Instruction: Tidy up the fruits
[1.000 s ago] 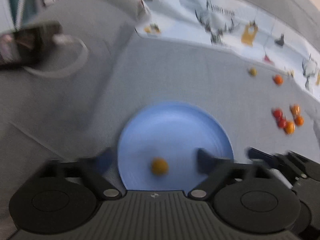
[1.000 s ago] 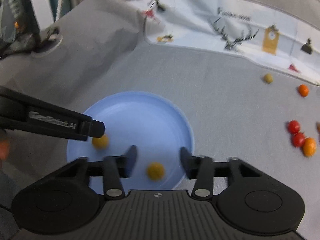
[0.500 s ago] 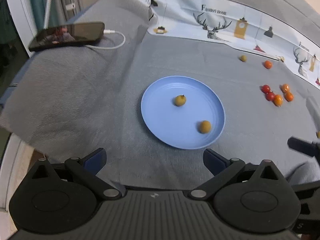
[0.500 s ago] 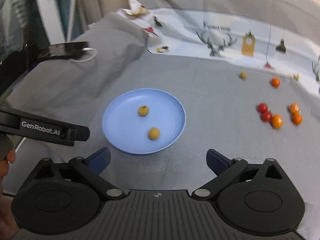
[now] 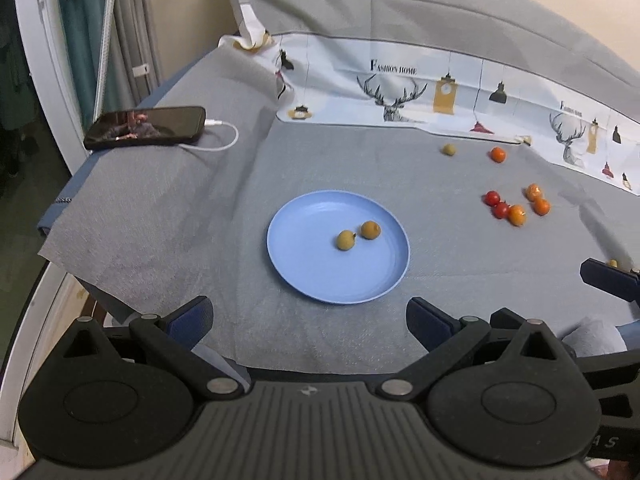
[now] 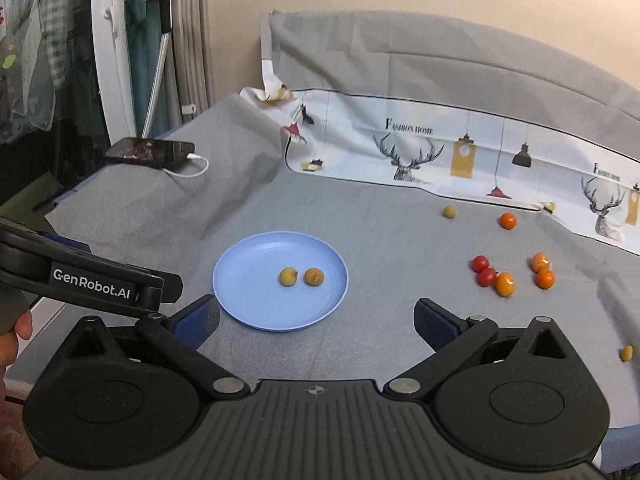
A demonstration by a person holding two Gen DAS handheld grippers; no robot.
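- Surveying from the left wrist view: left gripper (image 5: 308,314) with fingers spread wide, nothing between them, poised above the near edge of the grey cloth (image 5: 168,208).
- Blue plate (image 5: 296,258), centre of cloth, holding two yellow-brown fruits (image 5: 346,240) side by side, close but whether touching cannot be told.
- Loose stock, far right of plate: one yellow-brown fruit (image 5: 449,149), one orange tomato (image 5: 498,154), a cluster of red and orange tomatoes (image 5: 516,205).
- Phone (image 5: 146,127) on charging cable, far left, off-task.
- Right wrist view: right gripper (image 6: 316,320) with fingers fully apart, empty; plate near and left of centre, same two fruits on it.
- Further item seen here only: a yellow-brown fruit (image 6: 626,353) at the near right edge.
- Step in hand, by judgement: between picks; two like fruits sorted, both tools free.
- Next move likely calls for reaching right to a remaining yellow-brown fruit, jaws straddling it squarely; small round fruit may roll on cloth.
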